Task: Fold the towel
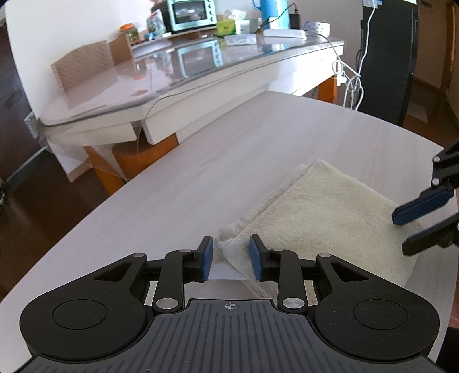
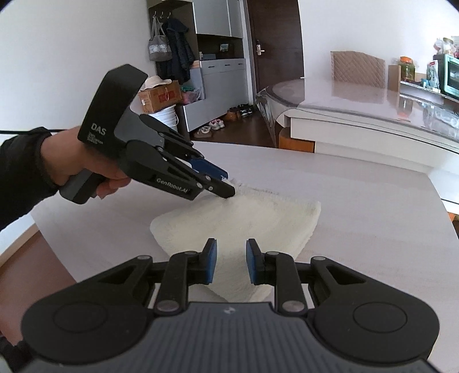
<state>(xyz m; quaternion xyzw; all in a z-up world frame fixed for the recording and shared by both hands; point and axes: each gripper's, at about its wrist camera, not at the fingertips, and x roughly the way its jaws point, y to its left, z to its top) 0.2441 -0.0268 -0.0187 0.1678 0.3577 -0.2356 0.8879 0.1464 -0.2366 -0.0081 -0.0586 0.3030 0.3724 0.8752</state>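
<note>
A cream towel (image 1: 330,212) lies folded in several layers on the pale wooden table (image 1: 200,172). My left gripper (image 1: 231,244) is open at its near left corner. The frayed corner lies between the blue pads, which do not press on it. My right gripper (image 1: 399,233) enters from the right edge, open, just above the towel's right side. In the right wrist view the right gripper (image 2: 231,249) stands open over the near edge of the towel (image 2: 258,218). The left gripper (image 2: 229,183), held by a hand (image 2: 86,160), rests its tips at the far left corner.
A glass-topped table (image 1: 200,74) stands close behind, carrying a toaster oven (image 1: 190,14), a blue kettle (image 1: 271,11) and boxes. White cables (image 1: 352,83) hang off its corner beside a dark cabinet (image 1: 387,57). A padded chair (image 2: 357,67) sits behind it.
</note>
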